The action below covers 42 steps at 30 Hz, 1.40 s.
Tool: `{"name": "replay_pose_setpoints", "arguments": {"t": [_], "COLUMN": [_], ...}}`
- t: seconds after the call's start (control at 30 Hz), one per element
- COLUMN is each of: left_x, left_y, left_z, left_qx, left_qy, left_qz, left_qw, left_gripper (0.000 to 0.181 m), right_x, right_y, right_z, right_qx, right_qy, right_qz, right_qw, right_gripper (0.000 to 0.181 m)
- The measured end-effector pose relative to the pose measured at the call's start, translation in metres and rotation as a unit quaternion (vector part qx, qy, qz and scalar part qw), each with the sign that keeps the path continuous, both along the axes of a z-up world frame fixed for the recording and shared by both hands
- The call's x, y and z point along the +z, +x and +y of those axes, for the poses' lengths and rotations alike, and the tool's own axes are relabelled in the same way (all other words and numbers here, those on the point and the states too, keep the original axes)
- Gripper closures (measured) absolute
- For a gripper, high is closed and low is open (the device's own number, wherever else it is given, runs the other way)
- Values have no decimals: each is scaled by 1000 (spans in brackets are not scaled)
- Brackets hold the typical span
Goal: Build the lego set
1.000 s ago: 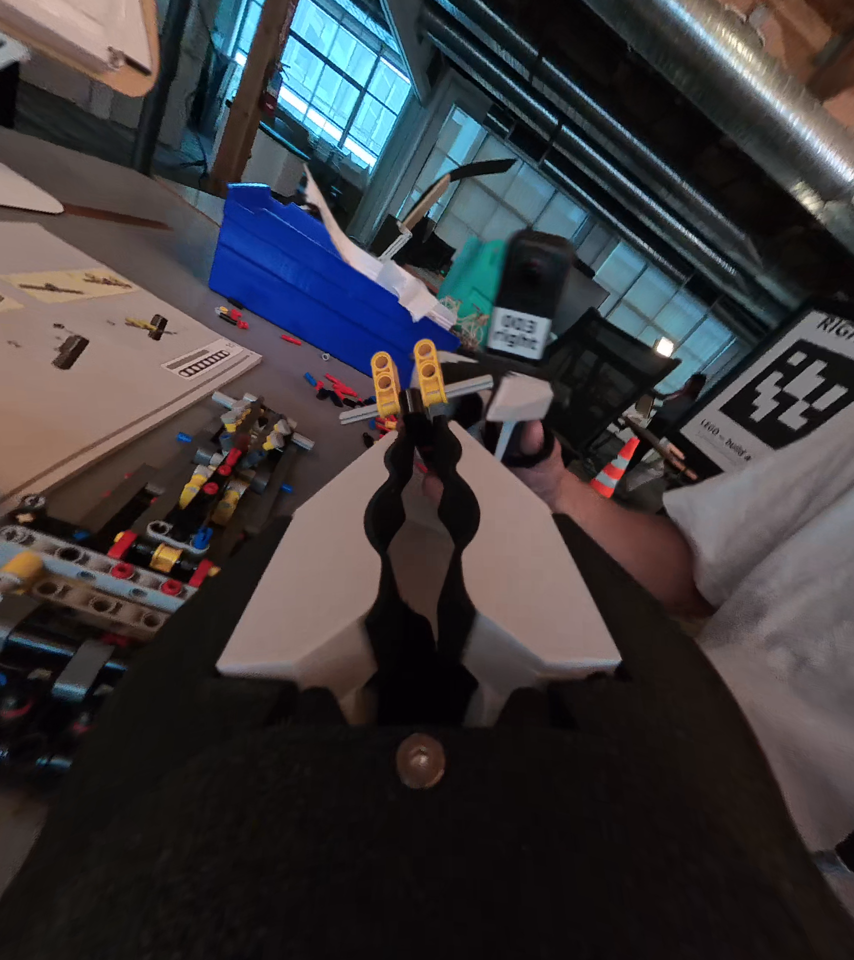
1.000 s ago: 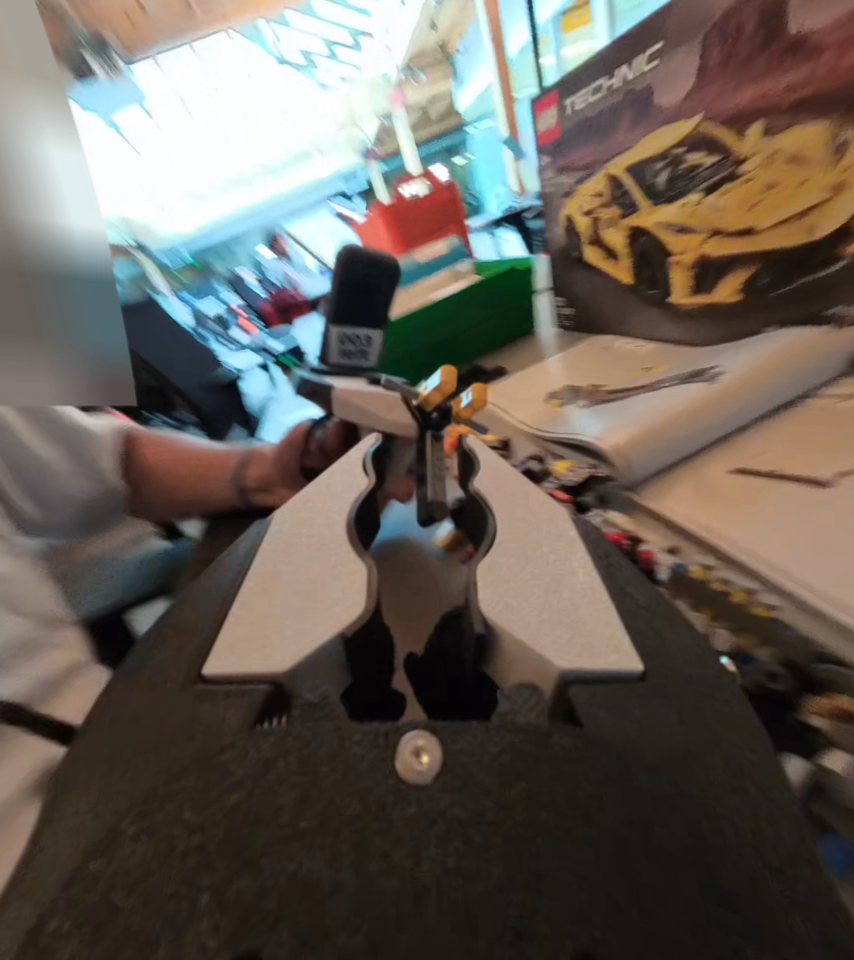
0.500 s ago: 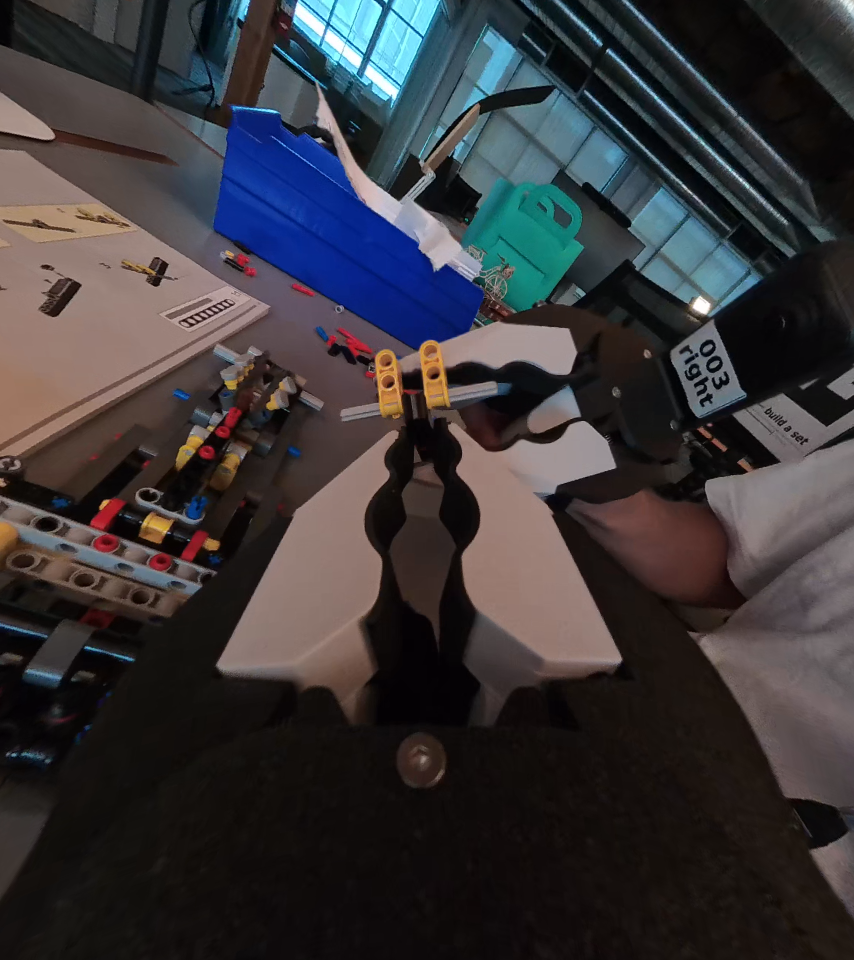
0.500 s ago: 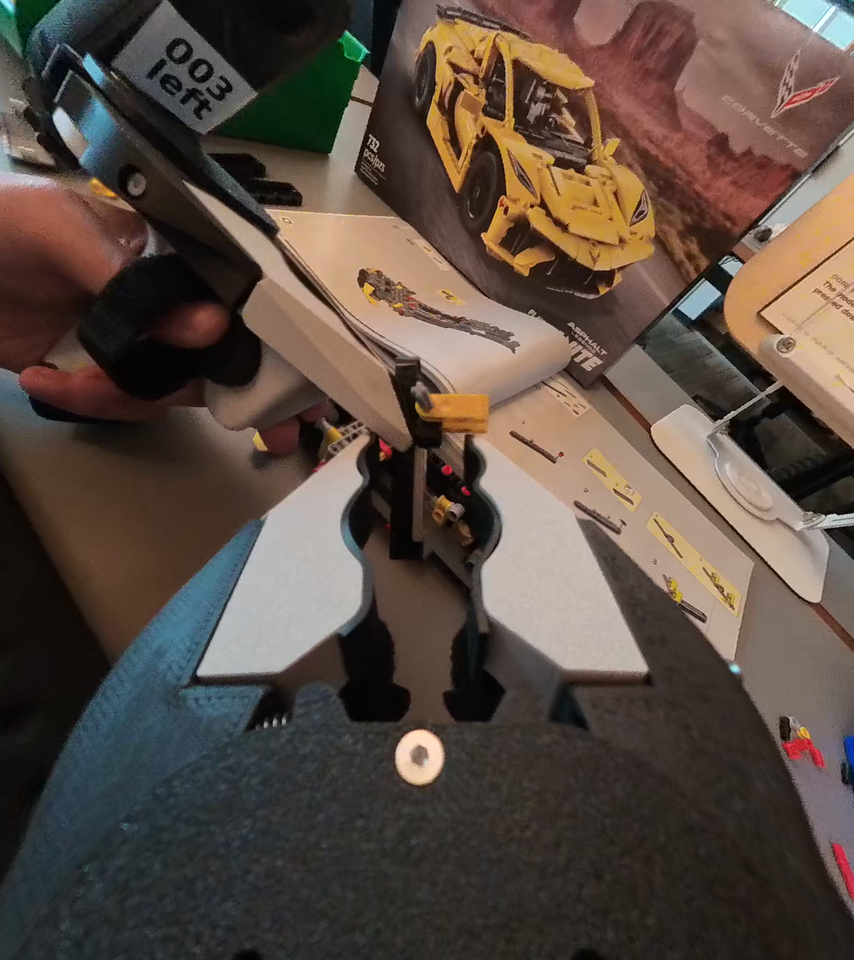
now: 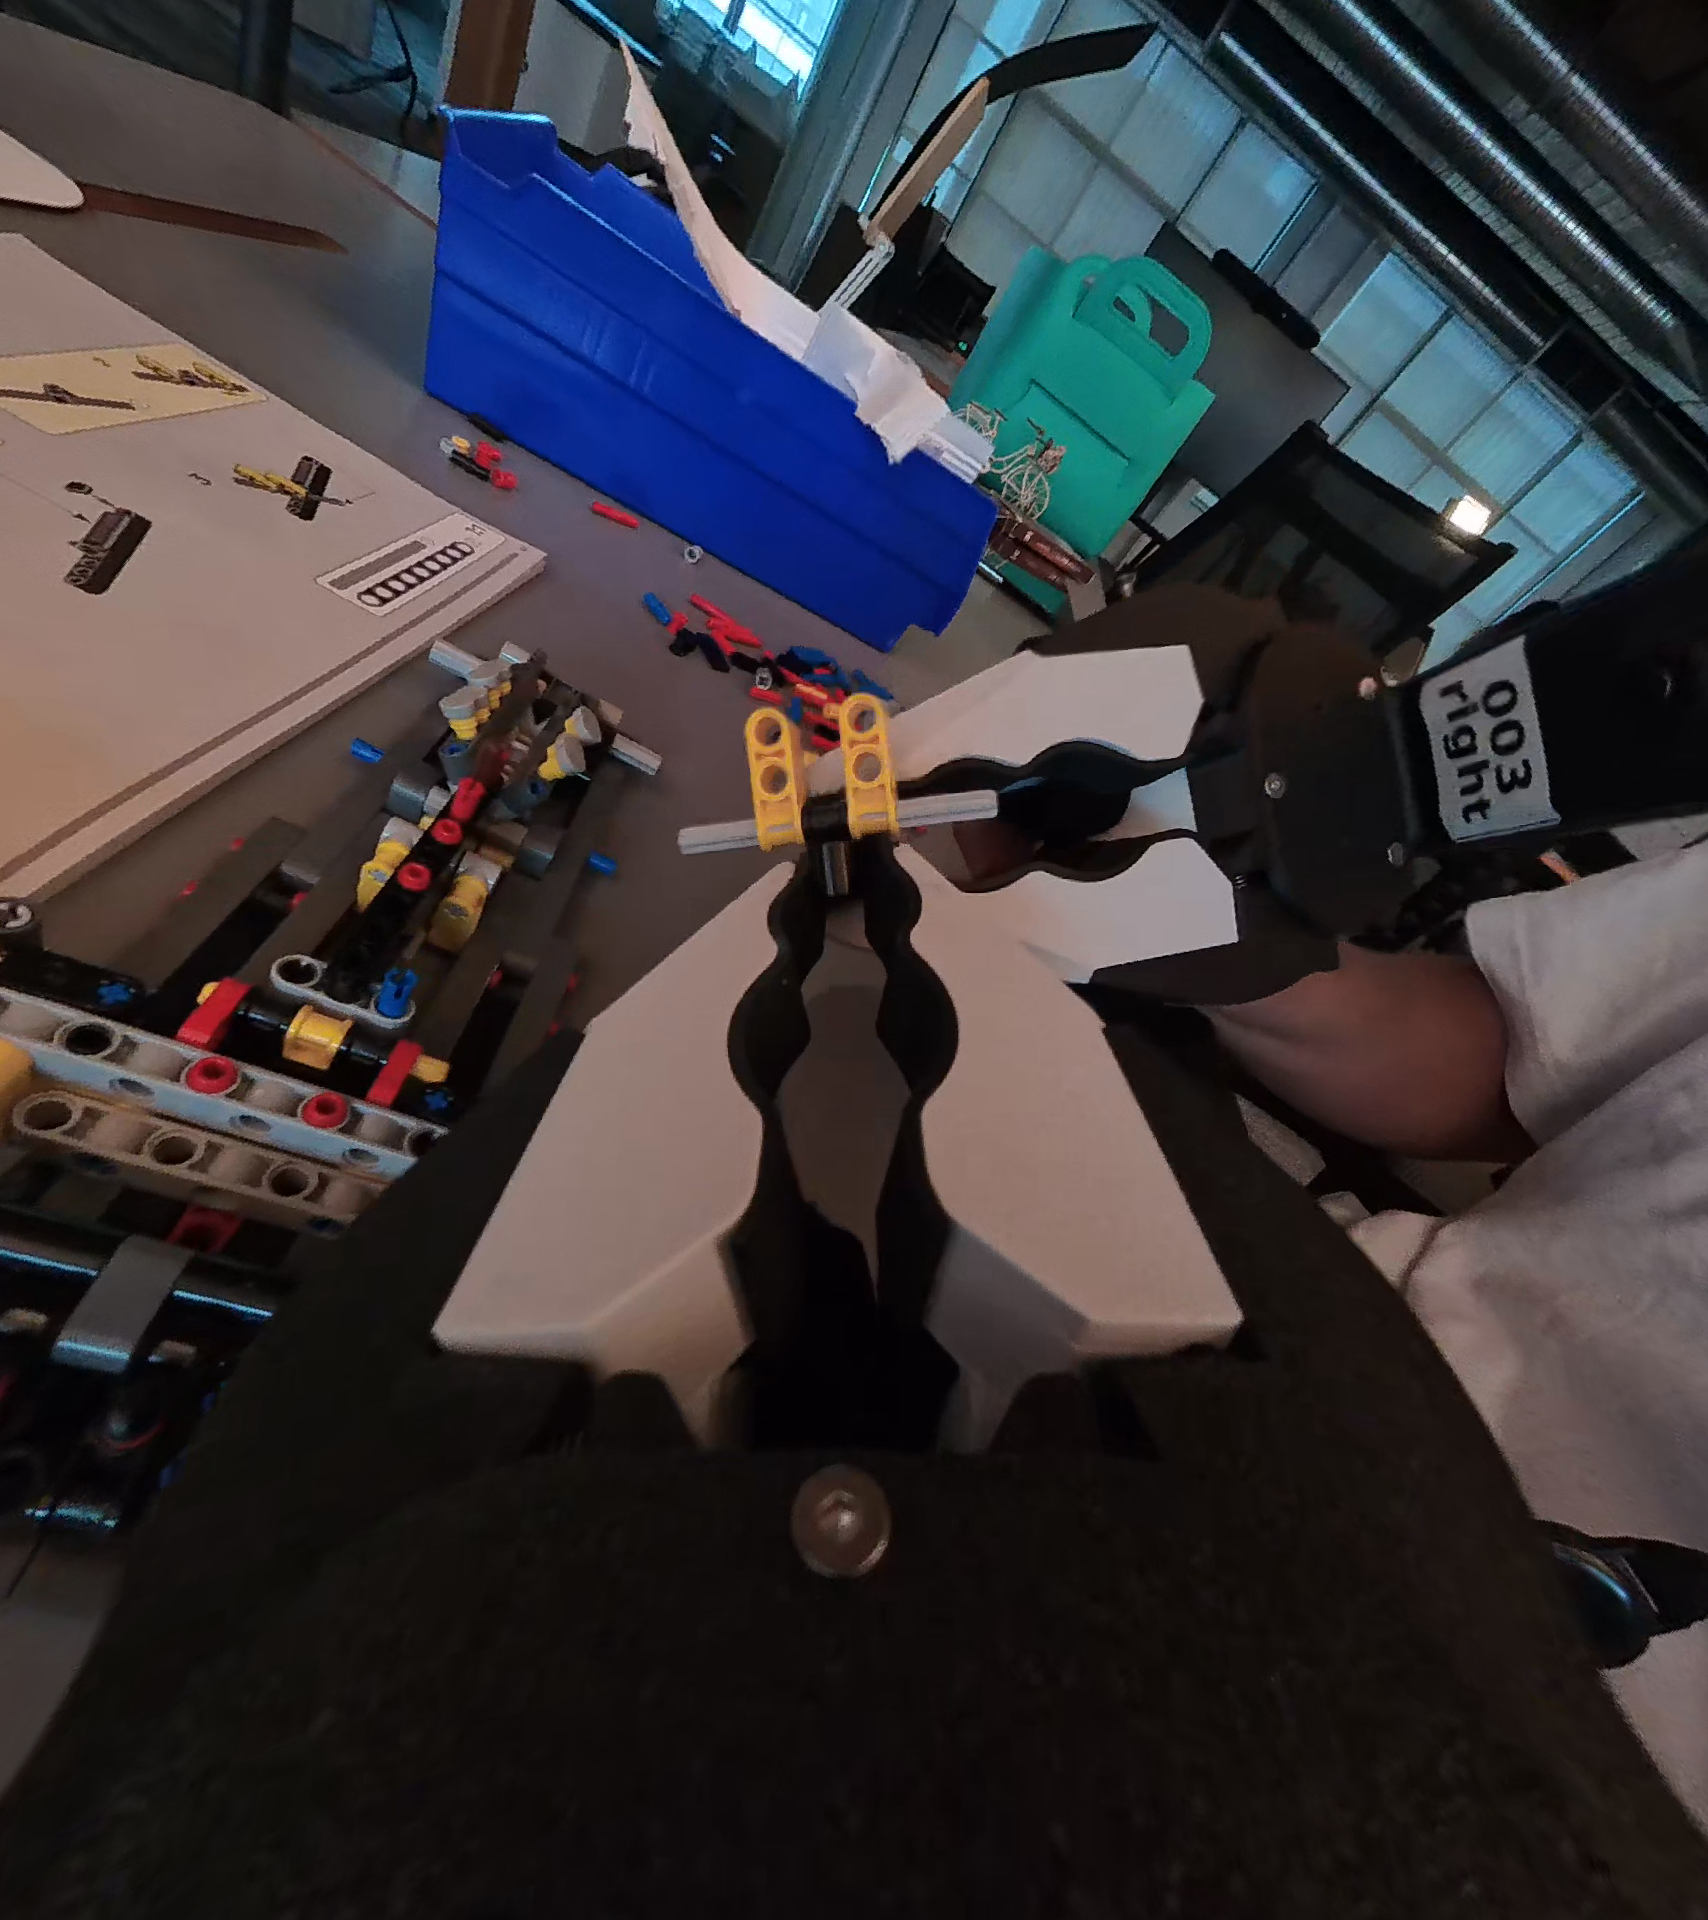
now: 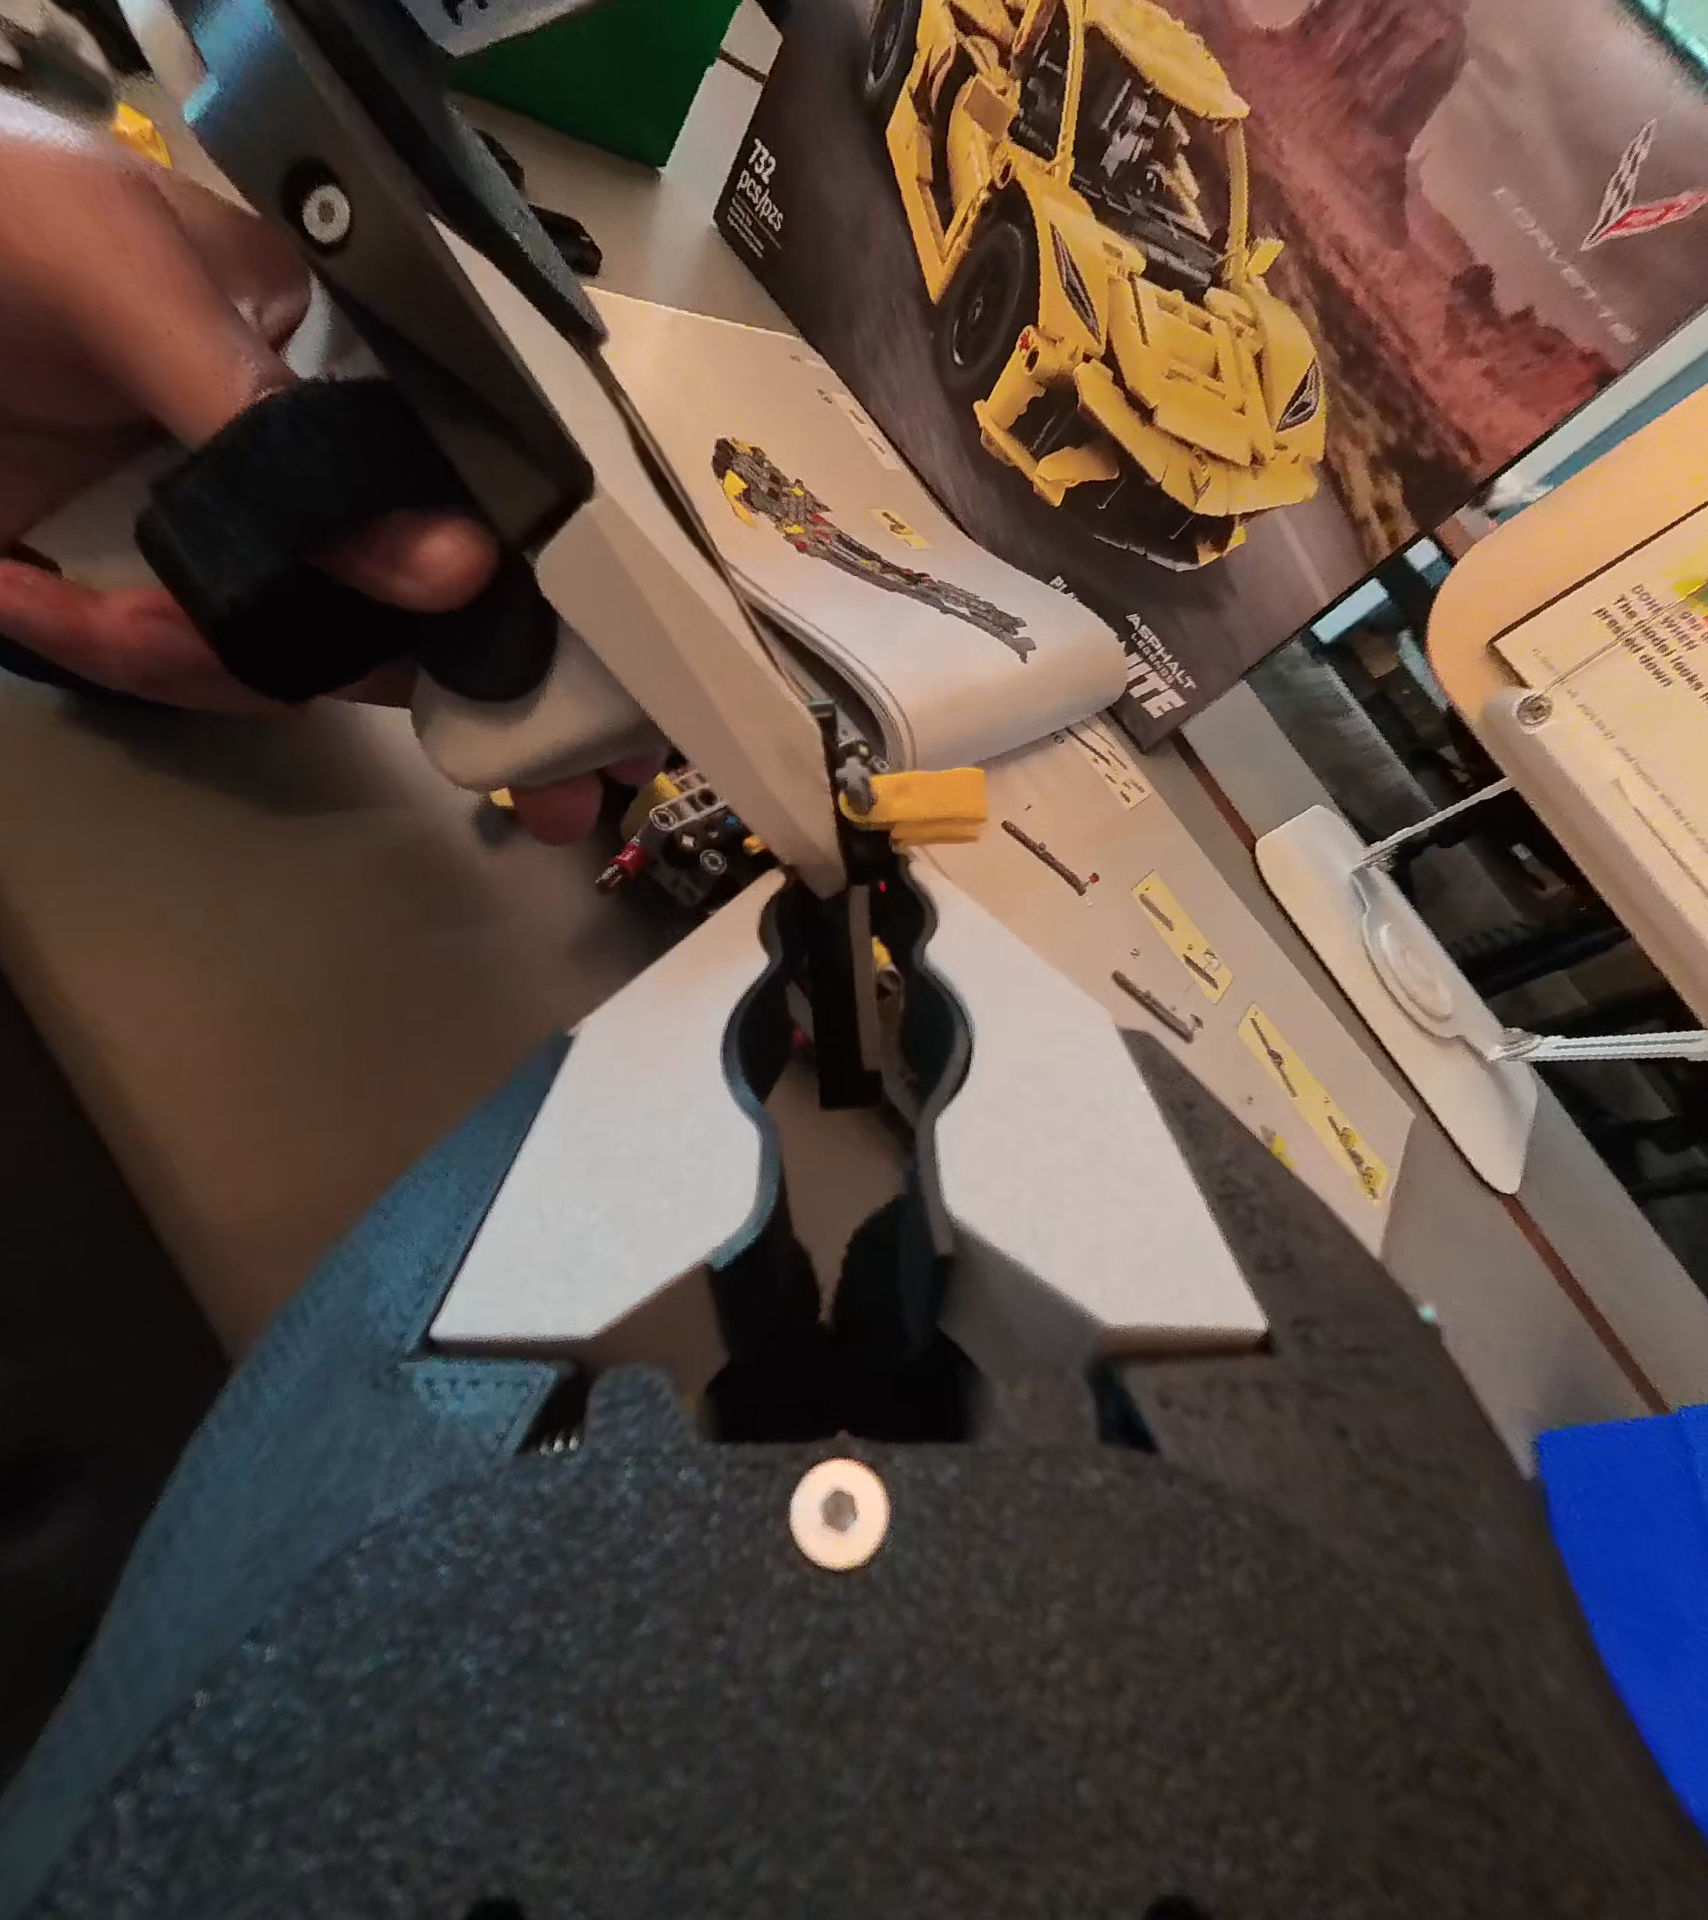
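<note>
My left gripper (image 5: 837, 883) is shut on a black connector (image 5: 834, 857) that carries two yellow liftarms (image 5: 772, 769) on a grey axle (image 5: 715, 834). I hold it above the table. My right gripper (image 5: 975, 821) comes in from the right and its pads close on the axle's right end. In the right wrist view the axle (image 6: 860, 997) runs between my right gripper's (image 6: 848, 904) fingers. One yellow liftarm (image 6: 928, 800) shows there edge-on, with the left gripper (image 6: 704, 675) above it. The built chassis (image 5: 164, 1091) lies on the table to the left.
An open instruction booklet (image 5: 154, 540) lies at the left, with a smaller assembly (image 5: 486, 790) beside it. A blue bin (image 5: 673, 374) stands behind several loose pieces (image 5: 746, 644). The set's box (image 6: 1193, 260) stands behind the booklet (image 6: 933, 623). A person's forearm (image 5: 1349, 1060) is at the right. The tips of both grippers are at nearly the same place.
Both grippers stayed on the small assembly while it turned. The right gripper swung to lie level at the right. Both views tilted down toward the table.
</note>
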<state>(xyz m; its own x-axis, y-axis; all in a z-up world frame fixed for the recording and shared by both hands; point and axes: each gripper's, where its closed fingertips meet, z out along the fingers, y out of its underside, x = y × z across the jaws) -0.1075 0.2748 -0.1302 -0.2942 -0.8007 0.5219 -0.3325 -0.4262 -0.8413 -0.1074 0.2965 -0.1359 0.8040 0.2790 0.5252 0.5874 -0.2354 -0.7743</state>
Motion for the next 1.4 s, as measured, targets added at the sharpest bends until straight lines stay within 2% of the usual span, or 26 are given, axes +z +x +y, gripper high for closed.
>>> {"name": "replay_pose_setpoints", "arguments": {"t": [0.17,0.37,0.53,0.6,0.67,0.8,0.87,0.93,1.0,1.1,1.23,1.3,1.4], "left_x": [-1,-3,-4,-4,-11,-35,-47,-57,-67,-84,-84,-82,-59], "left_y": [1,-4,-9,-15,-19,-18,-17,-17,-18,-21,-21,-25,-37], "left_z": [2,9,5,3,-4,-22,-26,-31,-30,-30,-38,-36,-26], "left_qx": [-5,13,7,4,-6,-40,-50,-64,-64,-72,-78,-72,-55], "left_qy": [-3,15,66,93,135,223,252,261,288,338,330,322,294], "left_qz": [10,13,12,11,22,69,91,117,142,181,186,201,202], "left_qw": [1000,1000,998,996,991,972,962,956,945,921,922,923,933], "left_gripper": [175,175,175,175,175,175,175,175,175,174,169,148,138], "right_x": [-2,-10,-10,-7,-1,13,25,31,28,21,19,18,21], "right_y": [0,6,1,1,7,48,75,101,122,127,128,129,133], "right_z": [1,0,-4,-11,-23,-47,-52,-52,-51,-50,-50,-51,-52], "right_qx": [3,-11,3,17,33,33,1,-42,-85,-97,-102,-103,-103], "right_qy": [7,3,6,-11,-33,-15,16,37,46,33,32,31,39], "right_qz": [20,-20,-23,13,83,219,307,362,381,393,390,396,414], "right_qw": [1000,1000,1000,1000,995,975,952,931,920,914,914,912,904], "right_gripper": [164,165,164,152,142,142,147,149,149,148,148,149,149]}}
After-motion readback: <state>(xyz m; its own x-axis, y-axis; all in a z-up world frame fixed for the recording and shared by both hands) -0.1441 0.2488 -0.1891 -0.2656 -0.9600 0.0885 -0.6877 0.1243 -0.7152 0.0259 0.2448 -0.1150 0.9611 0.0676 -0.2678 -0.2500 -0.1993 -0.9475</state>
